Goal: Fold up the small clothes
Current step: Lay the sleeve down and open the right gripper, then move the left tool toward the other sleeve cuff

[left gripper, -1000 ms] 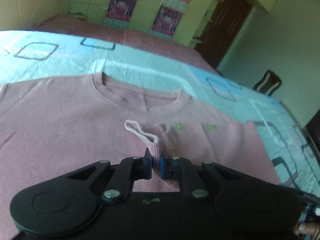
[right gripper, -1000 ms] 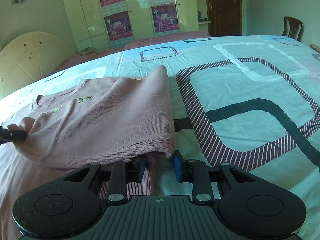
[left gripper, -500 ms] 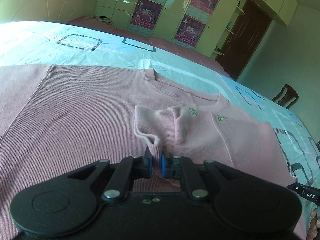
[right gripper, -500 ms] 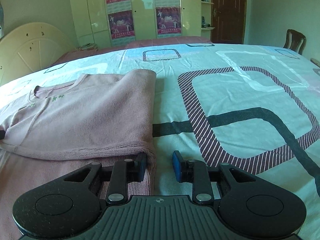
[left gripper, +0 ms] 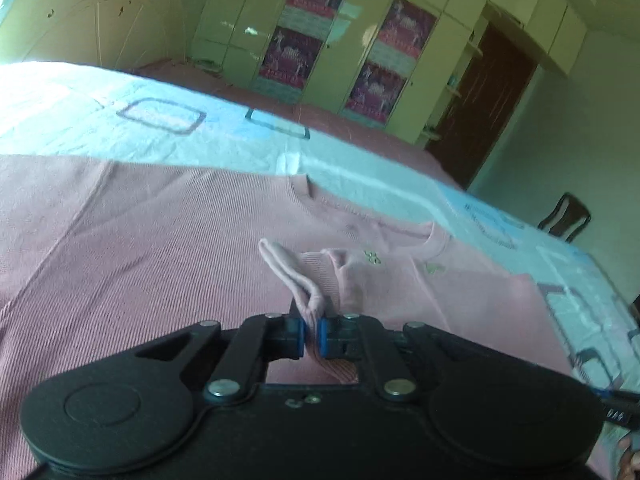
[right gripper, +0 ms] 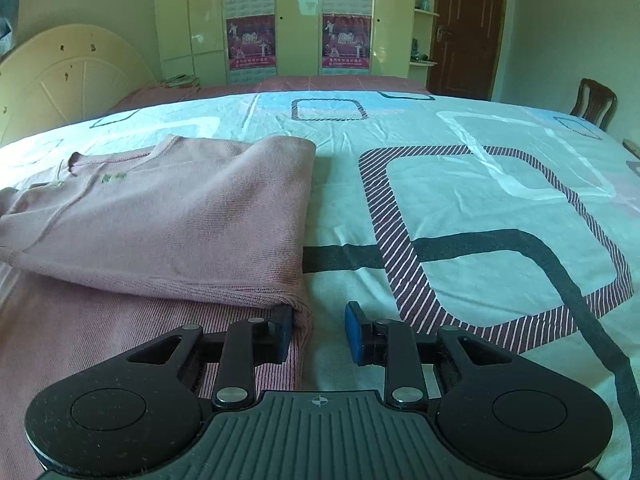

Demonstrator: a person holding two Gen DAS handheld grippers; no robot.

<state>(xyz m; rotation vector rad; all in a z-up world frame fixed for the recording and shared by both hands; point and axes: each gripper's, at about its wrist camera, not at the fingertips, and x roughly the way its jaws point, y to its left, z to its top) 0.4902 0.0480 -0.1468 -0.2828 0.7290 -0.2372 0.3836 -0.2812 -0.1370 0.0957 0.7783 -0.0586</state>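
A pink knit sweater [left gripper: 160,248] lies spread on the bed, neckline at the far side. My left gripper [left gripper: 311,338] is closing tight on the sleeve cuff [left gripper: 294,276], which sticks up between the blue pads over the sweater's chest. In the right wrist view the sweater [right gripper: 172,224] has its right side folded over onto the body. My right gripper [right gripper: 319,334] stands open at the fold's near corner. The fabric edge rests against the left pad and the right pad is clear over the sheet.
A pale blue bedsheet [right gripper: 480,200] with dark striped squares covers the bed to the right of the sweater. Beyond the bed are a cream headboard [right gripper: 68,76], a wardrobe [right gripper: 296,20] with posters, a brown door and a wooden chair [right gripper: 594,102].
My left gripper carried the cuff further over the sweater's body. The folded side, raised and draped a second ago, now lies flat. My right gripper stayed at the corner.
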